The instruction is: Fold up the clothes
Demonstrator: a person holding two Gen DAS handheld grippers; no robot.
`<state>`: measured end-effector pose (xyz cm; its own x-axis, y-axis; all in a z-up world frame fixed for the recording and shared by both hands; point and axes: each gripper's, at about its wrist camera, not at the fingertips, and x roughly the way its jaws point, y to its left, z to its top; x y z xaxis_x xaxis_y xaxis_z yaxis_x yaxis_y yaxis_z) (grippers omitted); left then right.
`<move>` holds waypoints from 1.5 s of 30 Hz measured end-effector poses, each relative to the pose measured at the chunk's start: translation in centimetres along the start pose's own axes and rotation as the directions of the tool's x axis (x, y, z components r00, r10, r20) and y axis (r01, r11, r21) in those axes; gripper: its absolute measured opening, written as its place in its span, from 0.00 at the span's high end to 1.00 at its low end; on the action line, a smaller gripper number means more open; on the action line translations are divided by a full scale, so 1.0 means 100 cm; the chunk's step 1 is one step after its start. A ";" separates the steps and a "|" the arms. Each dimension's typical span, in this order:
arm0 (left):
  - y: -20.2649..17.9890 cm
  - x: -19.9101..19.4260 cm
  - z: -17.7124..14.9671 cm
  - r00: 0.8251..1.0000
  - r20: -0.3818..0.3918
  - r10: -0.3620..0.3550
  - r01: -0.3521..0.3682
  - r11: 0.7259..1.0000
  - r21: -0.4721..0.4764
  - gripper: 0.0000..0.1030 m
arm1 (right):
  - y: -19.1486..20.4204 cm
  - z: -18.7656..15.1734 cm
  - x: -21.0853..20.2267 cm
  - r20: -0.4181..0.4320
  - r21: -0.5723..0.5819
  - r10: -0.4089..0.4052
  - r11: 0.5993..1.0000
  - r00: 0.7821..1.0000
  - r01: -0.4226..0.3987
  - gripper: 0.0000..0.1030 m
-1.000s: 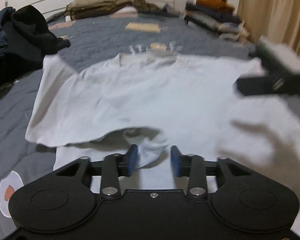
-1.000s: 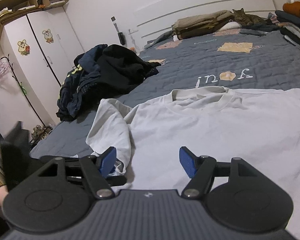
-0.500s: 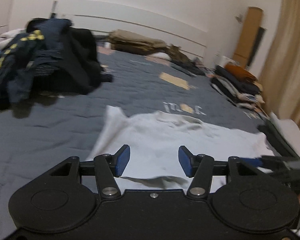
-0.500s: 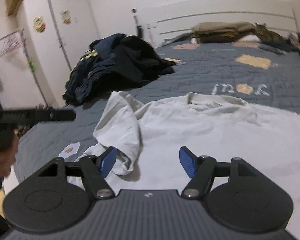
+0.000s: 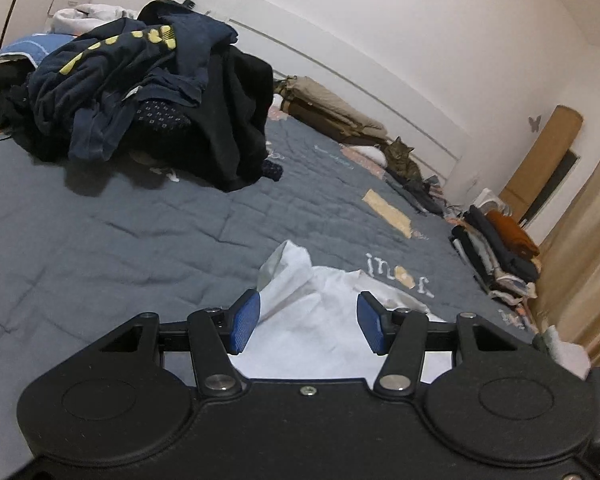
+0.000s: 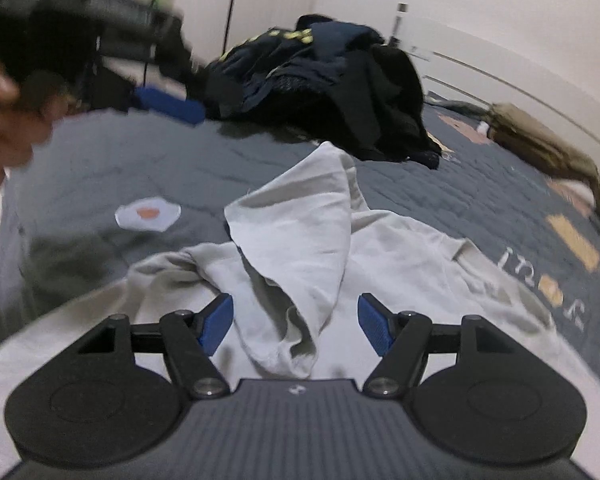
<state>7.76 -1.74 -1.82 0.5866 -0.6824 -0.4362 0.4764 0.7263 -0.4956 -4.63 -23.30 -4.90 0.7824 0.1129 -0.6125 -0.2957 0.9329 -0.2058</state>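
Note:
A white T-shirt (image 6: pixel 300 240) lies on the grey quilt (image 6: pixel 100 168), with its left sleeve flopped over the body in a loose fold. My right gripper (image 6: pixel 296 324) hovers just over that sleeve's lower end, open, its blue pads clear of the cloth. My left gripper (image 5: pixel 308 324) is open too and holds nothing. It hangs above the shirt's (image 5: pixel 312 312) shoulder and raised sleeve tip. In the right wrist view the left gripper (image 6: pixel 168 104) also shows as a blur at the upper left, with a person's hand (image 6: pixel 4 132) around it.
A heap of dark clothes (image 5: pixel 140 92) sits at the bed's far left. Stacked folded garments (image 5: pixel 496 252) line the right edge. A cat (image 5: pixel 404 158) lies beside folded beige bedding (image 5: pixel 332 108) at the headboard. Bare quilt (image 5: pixel 120 240) stretches left of the shirt.
The left gripper's jaws widened off the shirt's hem; it rose and swung towards the left sleeve. The right gripper slid left over the folded sleeve. Both views rolled.

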 end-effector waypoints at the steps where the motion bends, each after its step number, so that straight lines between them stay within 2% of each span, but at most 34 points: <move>1: 0.001 0.000 0.000 1.000 0.002 -0.001 0.001 1.000 -0.002 0.48 | 0.001 0.001 0.004 -0.006 -0.029 -0.010 1.000 1.000 0.010 0.35; 7: -0.002 0.003 -0.003 1.000 -0.017 -0.021 0.021 1.000 0.002 0.48 | 0.008 0.010 0.030 -0.030 -0.188 -0.038 0.982 0.999 0.031 0.39; 10: -0.004 0.004 -0.003 0.999 -0.017 -0.031 0.031 1.000 0.005 0.48 | 0.013 0.012 0.041 -0.042 -0.261 -0.039 0.965 0.998 0.027 0.45; 12: -0.004 0.004 -0.002 0.999 -0.017 -0.036 0.036 0.999 0.007 0.48 | 0.016 0.013 0.048 -0.055 -0.300 -0.039 0.954 0.998 0.021 0.54; 14: -0.004 0.004 -0.001 0.999 -0.016 -0.040 0.040 0.999 0.006 0.48 | 0.018 0.013 0.055 -0.067 -0.336 -0.038 0.942 0.997 0.013 0.70; 15: -0.003 0.004 -0.001 0.999 -0.015 -0.039 0.039 0.999 0.003 0.48 | 0.019 0.012 0.057 -0.074 -0.342 -0.034 0.940 0.997 0.007 0.75; 16: -0.003 0.004 0.000 0.999 -0.013 -0.039 0.039 0.999 0.000 0.48 | 0.018 0.012 0.059 -0.074 -0.339 -0.031 0.941 0.997 0.004 0.88; 17: -0.003 0.004 0.001 0.999 -0.010 -0.038 0.038 0.999 -0.001 0.48 | 0.017 0.012 0.059 -0.072 -0.324 -0.027 0.946 0.997 0.002 0.95; 19: -0.002 0.003 0.002 0.999 -0.007 -0.037 0.037 0.999 -0.001 0.48 | 0.005 0.014 0.057 -0.052 -0.223 -0.005 0.975 0.999 -0.007 0.96; 21: -0.002 0.003 0.003 0.999 -0.004 -0.038 0.038 0.999 -0.004 0.48 | -0.019 0.015 0.051 -0.019 -0.009 0.058 0.998 0.998 -0.058 0.97; 23: -0.002 0.003 0.003 0.999 -0.004 -0.040 0.040 0.999 -0.006 0.48 | -0.046 0.012 0.045 0.035 0.219 0.118 0.968 0.992 -0.123 0.97; 24: -0.003 0.003 0.004 0.999 -0.004 -0.041 0.041 0.999 -0.003 0.48 | -0.060 0.009 0.041 0.070 0.338 0.143 0.928 0.987 -0.159 0.97; 25: -0.004 0.003 0.003 0.999 -0.006 -0.042 0.042 0.999 0.002 0.48 | -0.075 0.003 0.039 0.110 0.463 0.164 0.864 0.980 -0.196 0.97; 26: -0.005 0.003 0.003 0.999 -0.009 -0.041 0.041 0.999 0.008 0.48 | -0.090 -0.006 0.038 0.152 0.579 0.182 0.780 0.972 -0.237 0.97; 28: -0.008 0.004 0.002 0.999 -0.015 -0.040 0.040 0.999 0.022 0.48 | -0.114 -0.029 0.037 0.260 0.767 0.203 0.551 0.944 -0.329 0.97; 29: -0.009 0.004 0.002 0.999 -0.018 -0.035 0.036 0.999 0.031 0.48 | -0.123 -0.041 0.037 0.308 0.824 0.200 0.432 0.930 -0.366 0.97; 32: -0.011 0.005 -0.001 0.999 -0.033 -0.003 0.005 0.997 0.071 0.48 | -0.134 -0.072 0.040 0.366 0.901 0.161 0.185 0.916 -0.393 0.97; 33: -0.012 0.005 -0.001 0.999 -0.037 0.004 -0.001 0.997 0.080 0.48 | -0.135 -0.081 0.042 0.365 0.914 0.148 0.129 0.919 -0.384 0.97; 34: -0.012 0.006 -0.001 0.999 -0.040 0.004 -0.001 0.997 0.081 0.48 | -0.134 -0.088 0.043 0.350 0.926 0.136 0.097 0.927 -0.364 0.97; 36: -0.012 0.006 -0.002 0.999 -0.045 0.005 -0.001 0.996 0.084 0.48 | -0.131 -0.099 0.046 0.278 0.954 0.115 0.086 0.954 -0.289 0.97; 37: -0.012 0.006 -0.002 0.999 -0.048 0.005 -0.001 0.996 0.086 0.48 | -0.128 -0.103 0.047 0.234 0.964 0.108 0.100 0.966 -0.245 0.96; 38: -0.012 0.006 -0.002 0.999 -0.050 0.006 -0.001 0.996 0.088 0.48 | -0.126 -0.102 0.047 0.182 0.968 0.106 0.154 0.978 -0.197 0.93; 40: -0.012 0.006 -0.002 0.998 -0.055 0.006 -0.001 0.996 0.091 0.48 | -0.119 -0.093 0.042 0.109 0.943 0.084 0.307 0.991 -0.130 0.92; 42: -0.012 0.007 -0.003 0.998 -0.061 0.007 -0.002 0.996 0.094 0.48 | -0.113 -0.084 0.033 0.089 0.899 0.056 0.426 0.995 -0.104 0.91; 45: -0.012 0.006 -0.003 0.998 -0.064 0.006 0.001 0.995 0.095 0.48 | -0.111 -0.070 0.015 0.064 0.829 0.016 0.555 0.998 -0.062 0.72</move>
<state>7.37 -3.10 -1.72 0.5460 -0.6822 -0.4863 0.5370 0.7305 -0.4218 -4.00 -35.86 -8.90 0.8110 0.1493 -0.5656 0.2421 0.7946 0.5568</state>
